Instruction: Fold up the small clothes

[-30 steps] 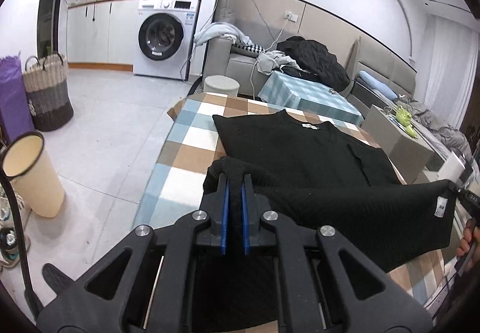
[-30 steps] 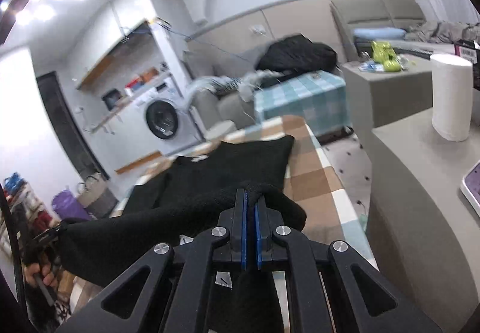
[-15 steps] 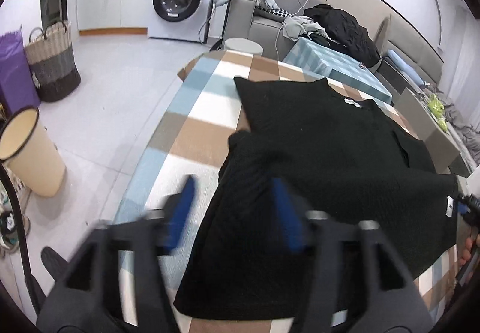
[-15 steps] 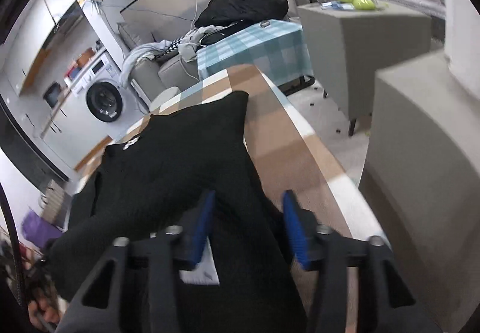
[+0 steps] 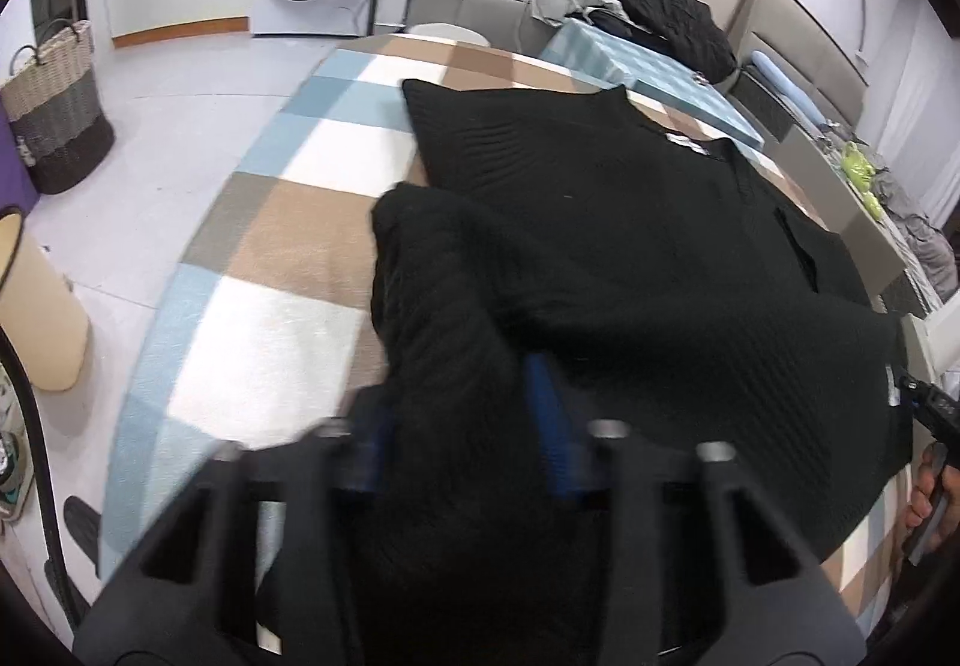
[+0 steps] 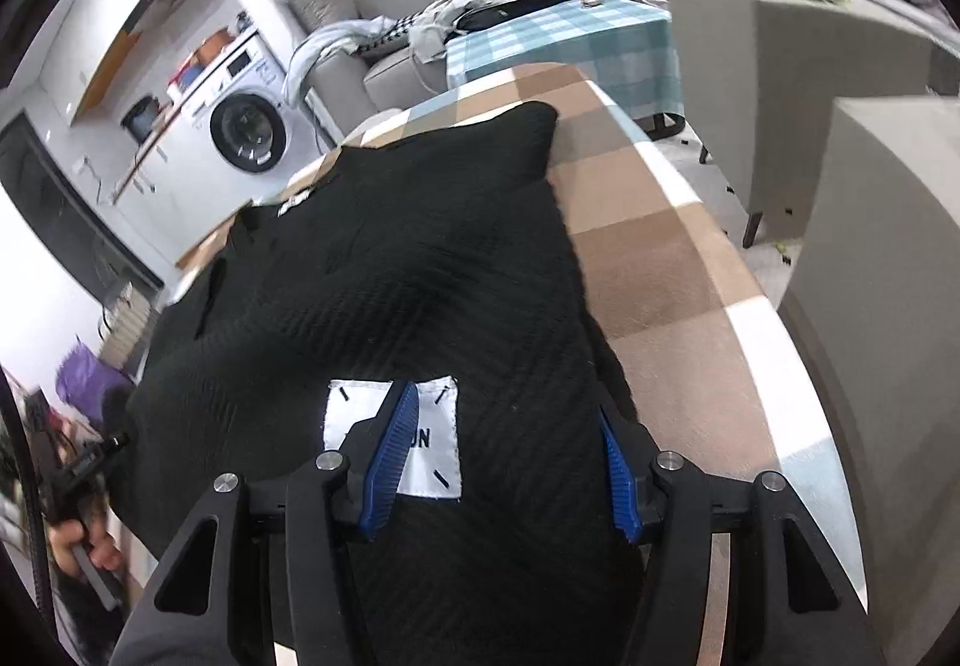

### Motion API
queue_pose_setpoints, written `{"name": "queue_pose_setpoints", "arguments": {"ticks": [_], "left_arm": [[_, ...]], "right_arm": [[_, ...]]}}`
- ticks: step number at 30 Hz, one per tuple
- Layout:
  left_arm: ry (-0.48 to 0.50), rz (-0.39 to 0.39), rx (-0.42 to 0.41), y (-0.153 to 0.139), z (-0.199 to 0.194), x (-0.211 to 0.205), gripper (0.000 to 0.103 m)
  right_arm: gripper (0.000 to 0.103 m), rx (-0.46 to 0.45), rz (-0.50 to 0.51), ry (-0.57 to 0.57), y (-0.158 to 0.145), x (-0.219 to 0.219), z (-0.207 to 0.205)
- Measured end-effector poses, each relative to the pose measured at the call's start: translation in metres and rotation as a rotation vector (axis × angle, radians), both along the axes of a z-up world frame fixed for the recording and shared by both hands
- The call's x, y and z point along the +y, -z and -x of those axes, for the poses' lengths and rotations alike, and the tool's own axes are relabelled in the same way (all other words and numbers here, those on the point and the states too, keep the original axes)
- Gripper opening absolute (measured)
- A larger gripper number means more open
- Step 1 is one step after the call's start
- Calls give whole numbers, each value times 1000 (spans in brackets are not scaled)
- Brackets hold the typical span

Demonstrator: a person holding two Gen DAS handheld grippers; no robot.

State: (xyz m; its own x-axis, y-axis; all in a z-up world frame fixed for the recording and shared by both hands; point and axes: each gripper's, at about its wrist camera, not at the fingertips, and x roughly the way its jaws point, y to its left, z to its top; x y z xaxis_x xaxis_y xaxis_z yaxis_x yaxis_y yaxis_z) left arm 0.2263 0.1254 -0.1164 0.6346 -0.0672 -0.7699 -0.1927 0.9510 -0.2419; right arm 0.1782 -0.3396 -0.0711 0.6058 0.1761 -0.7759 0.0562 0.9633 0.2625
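Black sweater (image 5: 630, 246) lies on checked table (image 5: 288, 246), bottom half folded up, 1 fold done, more left; left gripper (image 5: 462, 426) just narrowing around cloth, blurred; right gripper (image 6: 504, 462) spread, released.

Only the letters "UN" can be read, on the white label (image 6: 393, 435) sewn to the black garment (image 6: 420, 282).

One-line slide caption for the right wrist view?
Open right gripper over folded black knit garment on checked table cover.
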Motion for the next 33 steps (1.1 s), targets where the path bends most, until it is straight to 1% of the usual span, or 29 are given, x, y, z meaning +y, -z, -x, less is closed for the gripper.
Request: {"name": "queue_pose_setpoints", "arguments": {"ticks": [1, 2, 4, 6, 10, 14, 19, 22, 24, 26, 27, 29, 30, 32, 33], "left_arm": [[5, -20, 1, -2, 0, -4, 23], [13, -40, 1, -3, 0, -7, 20], [22, -62, -1, -6, 5, -12, 19], [26, -62, -1, -7, 9, -12, 19], [24, -75, -1, -9, 23, -14, 18], [18, -85, 2, -11, 49, -15, 18], [2, -97, 13, -13, 91, -14, 19], [-16, -81, 14, -15, 108, -11, 19], [-29, -81, 11, -16, 113, -8, 25], [-55, -74, 26, -16, 116, -4, 37], [-65, -78, 38, -17, 117, -3, 40], [-67, -85, 34, -21, 125, -1, 44], [-66, -92, 29, -24, 130, -1, 45], [-71, -108, 23, -28, 140, -2, 57], [-74, -110, 19, -30, 145, -2, 57]], "right_arm": [[50, -3, 27, -11, 0, 4, -1], [46, -4, 41, -23, 1, 8, -1], [37, -7, 72, -45, 1, 14, 1], [32, -5, 85, -66, 1, 18, 4], [31, 12, 83, -81, 1, 20, 13], [31, 21, 76, -88, 1, 20, 28], [31, 42, 45, -93, 0, 21, 64], [31, 54, 35, -101, -1, 24, 83], [32, 47, 40, -110, -2, 26, 87], [42, 43, 43, -104, -3, 22, 88], [46, 48, 29, -92, -5, 18, 89], [46, 43, -12, -84, -11, 10, 94], [46, 26, -29, -74, -15, 3, 102], [48, 20, -47, -71, -17, -5, 117], [48, 20, -54, -71, -17, -8, 124]]}}
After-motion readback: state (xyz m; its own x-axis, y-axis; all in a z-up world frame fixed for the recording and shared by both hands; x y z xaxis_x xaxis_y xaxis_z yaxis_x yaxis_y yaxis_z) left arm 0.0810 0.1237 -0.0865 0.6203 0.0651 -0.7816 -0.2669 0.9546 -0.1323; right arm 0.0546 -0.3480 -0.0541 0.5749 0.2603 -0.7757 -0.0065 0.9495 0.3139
